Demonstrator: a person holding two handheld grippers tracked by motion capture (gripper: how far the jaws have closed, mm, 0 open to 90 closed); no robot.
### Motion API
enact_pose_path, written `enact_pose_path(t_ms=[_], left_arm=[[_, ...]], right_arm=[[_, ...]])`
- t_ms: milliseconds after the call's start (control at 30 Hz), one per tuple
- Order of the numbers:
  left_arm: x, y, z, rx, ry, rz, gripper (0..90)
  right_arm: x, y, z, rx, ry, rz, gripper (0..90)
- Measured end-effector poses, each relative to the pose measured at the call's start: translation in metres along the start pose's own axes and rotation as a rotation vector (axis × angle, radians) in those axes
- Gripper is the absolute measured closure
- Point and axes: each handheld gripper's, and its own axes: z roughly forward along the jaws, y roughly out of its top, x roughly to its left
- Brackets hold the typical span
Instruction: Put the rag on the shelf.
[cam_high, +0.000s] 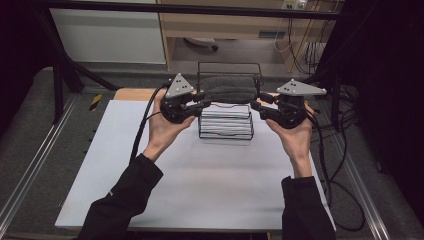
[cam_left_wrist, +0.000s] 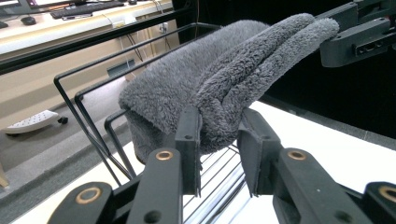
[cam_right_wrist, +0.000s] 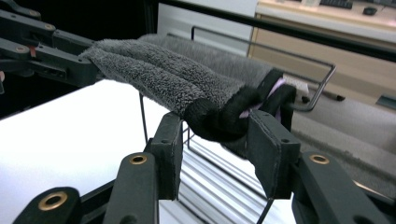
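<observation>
While the left gripper (cam_high: 202, 103) and right gripper (cam_high: 256, 105) are each clamping jaws on one end of the folded grey towel (cam_high: 229, 90), they are holding it level over the wire basket (cam_high: 226, 134) near the counter's (cam_high: 200, 185) far edge, likely for lowering in

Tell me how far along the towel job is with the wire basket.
Done: the grey towel is folded into a thick bundle and lifted over the wire basket. In hand: the left gripper and right gripper each pinch one end, holding it level above the rim. Left: probably lowering it into the basket and letting go.
</observation>
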Motion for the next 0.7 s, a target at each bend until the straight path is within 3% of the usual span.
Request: enact_pose_path(t_ms=[433,700], left_arm=[[0.003,-0.017,0.007,0.059,-0.012,-0.048,61.6],[0.004,-0.025,0.021,0.121,0.014,-0.068,60.0]], right_arm=[[-0.003,-0.020,0.011,0.063,0.013,0.052,53.9],[-0.009,-0.038,0.029,0.073,-0.013,0.060,49.4]])
